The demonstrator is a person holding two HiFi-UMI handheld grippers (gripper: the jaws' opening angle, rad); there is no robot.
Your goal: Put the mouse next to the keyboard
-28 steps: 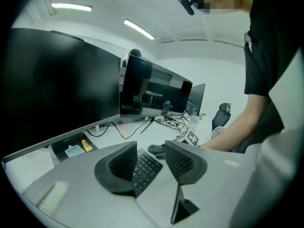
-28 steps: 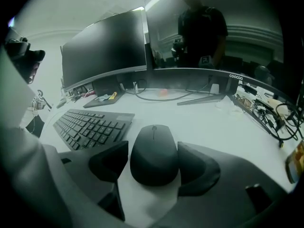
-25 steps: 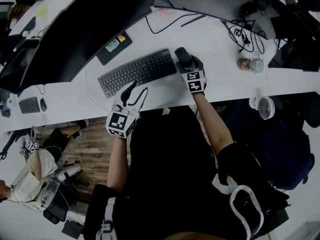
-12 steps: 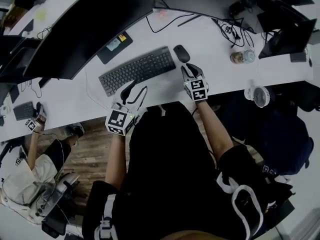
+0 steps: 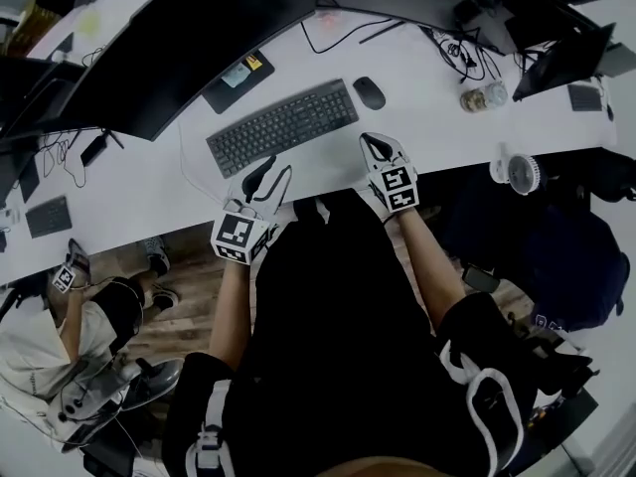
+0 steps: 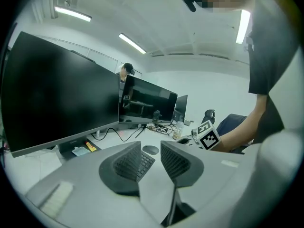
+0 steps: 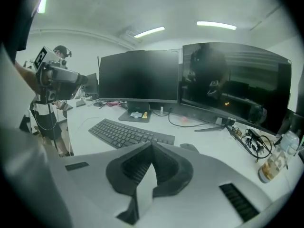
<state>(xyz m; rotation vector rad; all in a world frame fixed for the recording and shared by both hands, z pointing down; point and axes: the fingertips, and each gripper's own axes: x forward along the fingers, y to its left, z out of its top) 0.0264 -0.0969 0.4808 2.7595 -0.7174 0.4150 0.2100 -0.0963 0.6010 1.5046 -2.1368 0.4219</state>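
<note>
The black mouse (image 5: 369,92) lies on the white desk (image 5: 437,132), just right of the black keyboard (image 5: 283,125) and apart from both grippers. My right gripper (image 5: 371,140) hangs over the desk's near edge, below the mouse, shut and empty. In the right gripper view its closed jaws (image 7: 152,147) point at the keyboard (image 7: 128,133) and the mouse (image 7: 190,147). My left gripper (image 5: 279,171) is below the keyboard; its jaws have just been closing, still parted, with nothing between them. The left gripper view shows the keyboard (image 6: 139,163) and mouse (image 6: 151,149) beyond its jaws.
Two large dark monitors (image 5: 189,38) stand behind the keyboard, with a card on the stand (image 5: 248,71). Cables (image 5: 467,53), a bottle (image 5: 483,95) and a laptop (image 5: 561,53) sit at the right. A small fan (image 5: 519,173) is at the desk edge. Another person (image 5: 60,336) sits lower left.
My right gripper let go of the mouse, drew back toward the desk's near edge and shut. The left gripper also pulled back a little. The mouse stays beside the keyboard.
</note>
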